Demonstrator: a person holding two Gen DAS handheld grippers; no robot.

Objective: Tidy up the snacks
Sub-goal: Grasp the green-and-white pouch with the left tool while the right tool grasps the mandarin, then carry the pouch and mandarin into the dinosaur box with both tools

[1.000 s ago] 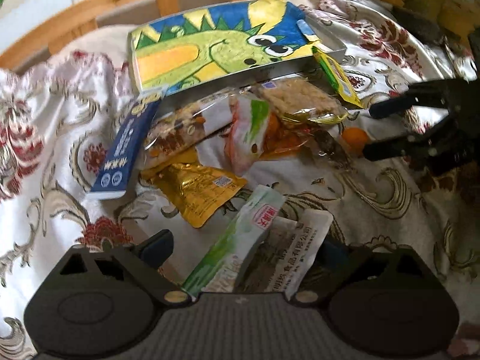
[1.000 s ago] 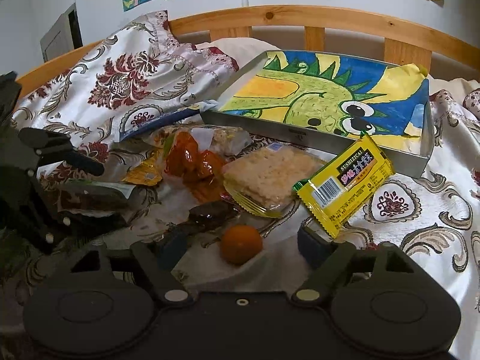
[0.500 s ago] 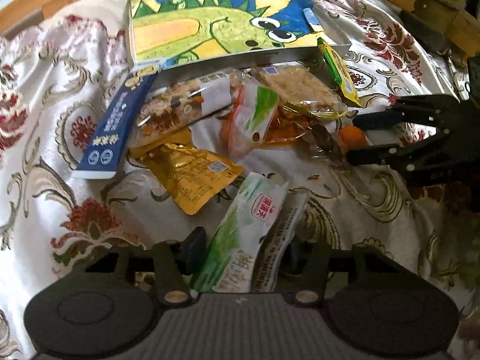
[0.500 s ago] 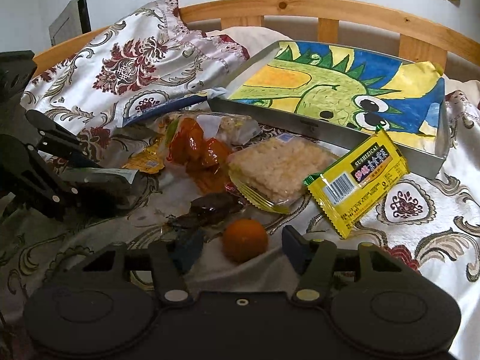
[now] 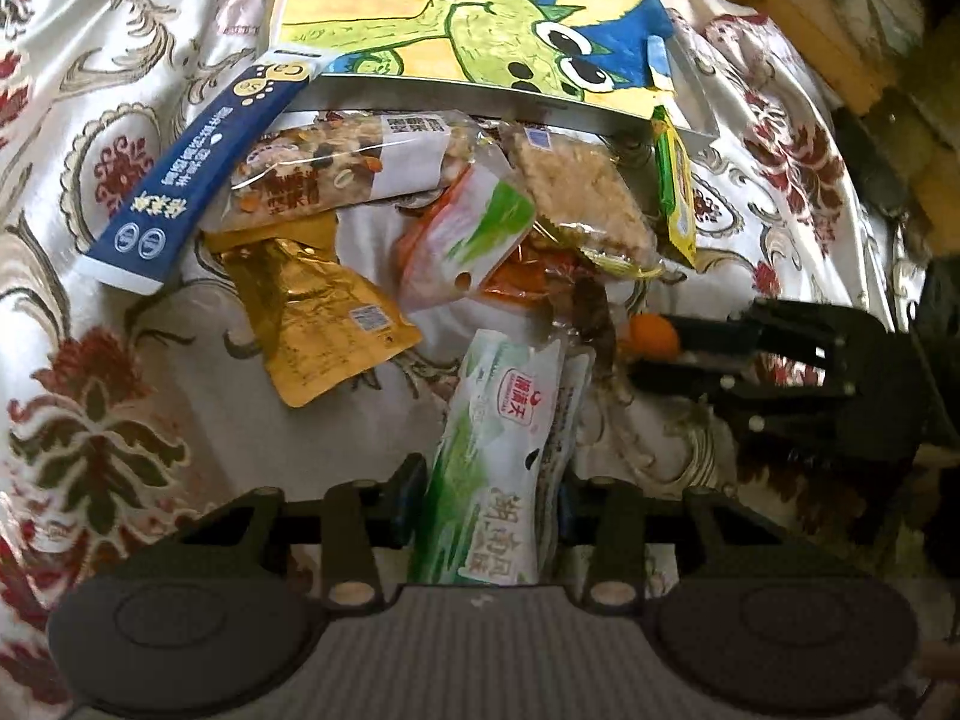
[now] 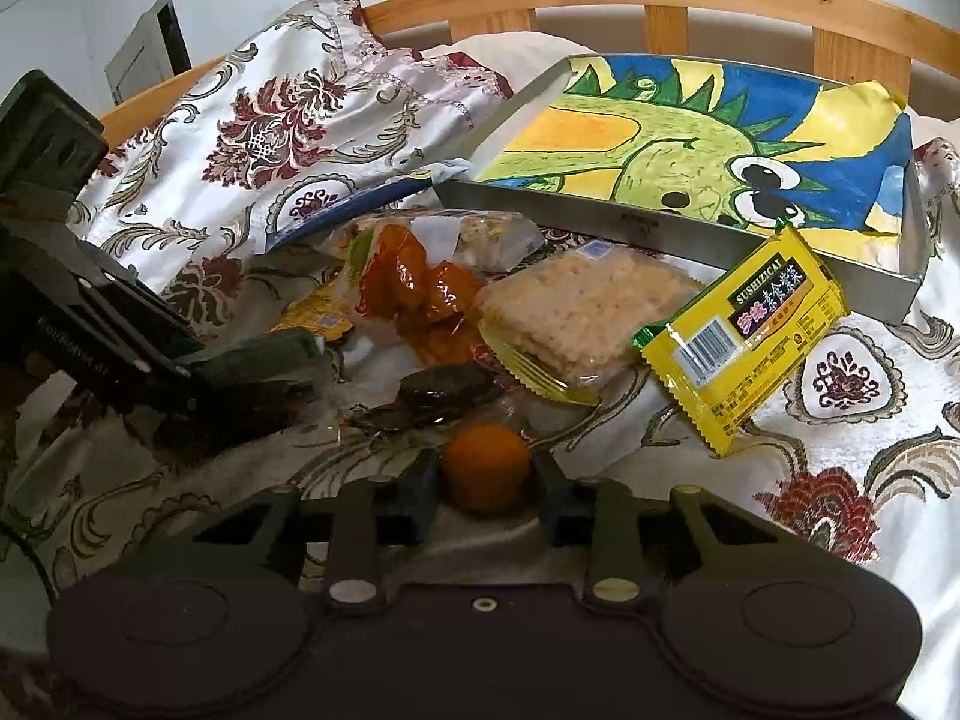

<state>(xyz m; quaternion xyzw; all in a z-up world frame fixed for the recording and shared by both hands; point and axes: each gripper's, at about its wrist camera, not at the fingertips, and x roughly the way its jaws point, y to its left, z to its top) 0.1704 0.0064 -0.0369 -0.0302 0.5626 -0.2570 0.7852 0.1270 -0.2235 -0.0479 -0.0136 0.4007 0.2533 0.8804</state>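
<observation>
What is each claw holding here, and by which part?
The right claw is shut on the small orange ball, gripping its two sides. The left claw is closing around the green-and-white packet, near its lower end.

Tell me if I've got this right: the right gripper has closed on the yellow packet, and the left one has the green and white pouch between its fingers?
Not quite. The right gripper has closed on the small orange ball, as the right wrist view shows; the yellow packet lies free. The rest holds.
</observation>
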